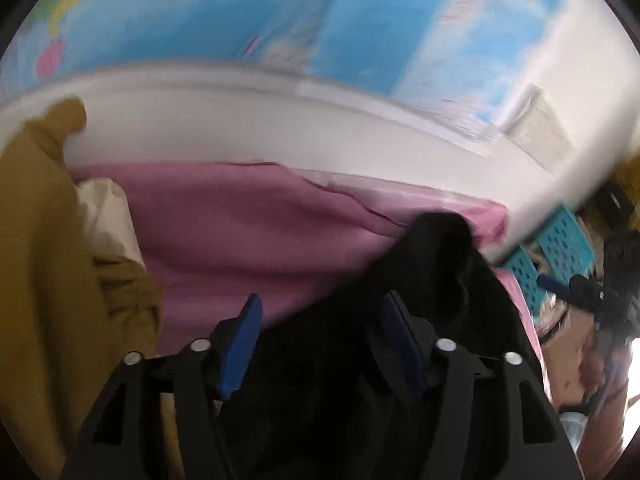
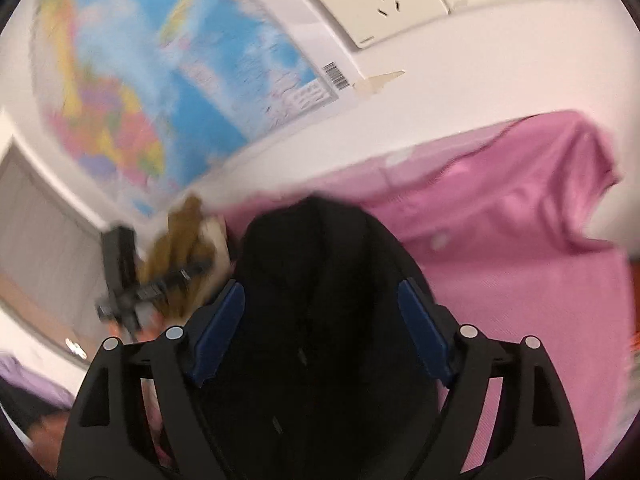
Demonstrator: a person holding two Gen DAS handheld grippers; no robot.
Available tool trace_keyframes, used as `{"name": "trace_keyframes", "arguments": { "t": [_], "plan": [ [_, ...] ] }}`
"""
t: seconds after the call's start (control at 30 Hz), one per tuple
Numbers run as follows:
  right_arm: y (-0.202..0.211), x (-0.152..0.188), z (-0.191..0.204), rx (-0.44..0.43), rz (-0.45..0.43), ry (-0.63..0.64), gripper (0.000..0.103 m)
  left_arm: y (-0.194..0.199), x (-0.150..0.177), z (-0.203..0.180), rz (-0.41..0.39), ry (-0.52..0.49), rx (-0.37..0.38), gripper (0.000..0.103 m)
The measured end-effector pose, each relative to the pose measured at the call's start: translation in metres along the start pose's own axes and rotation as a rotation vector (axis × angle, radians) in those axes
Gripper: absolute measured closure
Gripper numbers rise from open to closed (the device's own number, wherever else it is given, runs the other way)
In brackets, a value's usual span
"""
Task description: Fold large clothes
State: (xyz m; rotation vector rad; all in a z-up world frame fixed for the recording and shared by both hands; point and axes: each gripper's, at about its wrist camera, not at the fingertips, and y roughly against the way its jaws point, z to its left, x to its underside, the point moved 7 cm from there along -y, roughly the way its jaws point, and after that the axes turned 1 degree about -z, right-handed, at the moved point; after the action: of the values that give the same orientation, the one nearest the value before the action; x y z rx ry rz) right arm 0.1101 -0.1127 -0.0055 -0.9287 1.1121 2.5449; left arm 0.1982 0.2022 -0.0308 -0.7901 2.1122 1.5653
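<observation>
Black garment, soft and limp, lay bunched on the pink sheet between your two tools, with a mustard-coloured garment heaped at the far left near the white wall. Your left tool stood spread, its blue pads clear of the cloth though the dark fabric ran up between them and over the right one; your right tool was likewise spread wide, the black mound sitting between the pads without being pinched. Both views were blurred by motion, so seams and hems could not be made out. The cloth looked light and floppy, likely to sag and slide on the sheet; a firm pinch at an outer edge or corner, one per tool, seemed the surest way to spread it flat.
</observation>
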Motion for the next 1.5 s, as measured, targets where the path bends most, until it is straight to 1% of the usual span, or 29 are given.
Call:
{"name": "trace_keyframes", "arguments": {
  "t": [0.03,0.1,0.13,0.17,0.23,0.3,0.4,0.47,0.53,0.57,0.6,0.63,0.67,0.73,0.8,0.9,0.93,0.97,1.03,1.1,1.13,1.17,1.2,1.23,1.3,1.37,1.4,1.47,1.5],
  "plan": [
    [0.006,0.012,0.001,0.017,0.016,0.032,0.023,0.009,0.010,-0.008,-0.005,-0.058,0.001,0.040],
    [0.012,0.049,0.005,0.067,0.066,0.063,0.023,0.017,0.028,-0.022,0.006,-0.143,0.008,0.040],
    [0.015,0.074,0.003,0.084,0.111,0.063,0.024,0.020,0.037,-0.028,0.015,-0.171,0.020,0.040],
    [0.019,0.089,0.000,0.093,0.131,0.060,0.024,0.021,0.049,-0.037,0.037,-0.212,0.045,0.040],
    [0.022,0.124,-0.001,0.106,0.176,0.055,0.025,0.024,0.069,-0.048,0.060,-0.267,0.053,0.040],
    [0.028,0.152,0.004,0.101,0.192,0.050,0.025,0.020,0.086,-0.059,0.087,-0.301,0.059,0.040],
    [0.034,0.171,0.017,0.097,0.182,0.064,0.025,0.011,0.109,-0.071,0.114,-0.344,0.065,0.040],
    [0.035,0.178,0.031,0.114,0.172,0.135,0.024,0.011,0.121,-0.073,0.120,-0.354,0.067,0.040],
    [0.025,0.184,0.034,0.096,0.205,0.126,0.025,0.010,0.127,-0.075,0.120,-0.346,0.069,0.040],
    [0.021,0.188,0.031,0.114,0.220,0.127,0.031,0.011,0.129,-0.076,0.120,-0.334,0.080,0.040],
    [0.016,0.190,0.027,0.151,0.236,0.137,0.054,0.006,0.129,-0.079,0.118,-0.326,0.081,0.040],
    [0.015,0.189,0.024,0.170,0.240,0.150,0.081,0.006,0.129,-0.080,0.112,-0.316,0.081,0.040],
    [0.021,0.189,0.019,0.171,0.226,0.148,0.093,0.008,0.129,-0.080,0.106,-0.309,0.082,0.040],
    [0.042,0.174,0.009,0.176,0.171,0.128,0.096,0.015,0.130,-0.077,0.099,-0.303,0.080,0.040],
    [0.069,0.153,0.001,0.238,0.112,0.153,0.096,0.023,0.131,-0.073,0.085,-0.307,0.067,0.040],
    [0.106,0.113,-0.022,0.358,0.026,0.171,0.097,0.034,0.128,-0.068,0.056,-0.309,0.050,0.040],
    [0.114,0.100,-0.035,0.408,0.001,0.166,0.096,0.038,0.126,-0.066,0.044,-0.307,0.046,0.040],
    [0.116,0.091,-0.045,0.432,-0.006,0.159,0.096,0.040,0.125,-0.064,0.035,-0.301,0.042,0.040],
    [0.107,0.078,-0.072,0.508,-0.001,0.153,0.095,0.043,0.123,-0.061,0.027,-0.289,0.036,0.040],
    [0.090,0.081,-0.096,0.514,0.030,0.094,0.092,0.043,0.123,-0.057,0.025,-0.277,0.020,0.040],
    [0.078,0.086,-0.115,0.532,0.050,0.047,0.087,0.041,0.124,-0.055,0.027,-0.278,0.006,0.040],
    [0.072,0.091,-0.125,0.535,0.064,0.015,0.085,0.040,0.126,-0.053,0.031,-0.281,-0.014,0.040],
    [0.064,0.099,-0.136,0.531,0.090,-0.016,0.077,0.038,0.128,-0.051,0.036,-0.283,-0.025,0.040],
    [0.064,0.107,-0.140,0.535,0.088,-0.031,0.064,0.038,0.131,-0.050,0.040,-0.287,-0.034,0.040],
    [0.080,0.114,-0.144,0.512,0.027,-0.088,0.053,0.040,0.135,-0.047,0.039,-0.292,-0.041,0.040],
    [0.104,0.118,-0.132,0.465,-0.031,-0.099,0.044,0.045,0.138,-0.044,0.033,-0.289,-0.036,0.040],
    [0.116,0.123,-0.120,0.448,-0.050,-0.083,0.038,0.048,0.139,-0.042,0.030,-0.282,-0.035,0.040],
    [0.131,0.134,-0.087,0.402,-0.074,-0.026,0.032,0.055,0.140,-0.039,0.016,-0.271,-0.031,0.040],
    [0.136,0.139,-0.072,0.371,-0.075,0.001,0.027,0.057,0.141,-0.039,0.011,-0.269,-0.027,0.040]
  ]
}}
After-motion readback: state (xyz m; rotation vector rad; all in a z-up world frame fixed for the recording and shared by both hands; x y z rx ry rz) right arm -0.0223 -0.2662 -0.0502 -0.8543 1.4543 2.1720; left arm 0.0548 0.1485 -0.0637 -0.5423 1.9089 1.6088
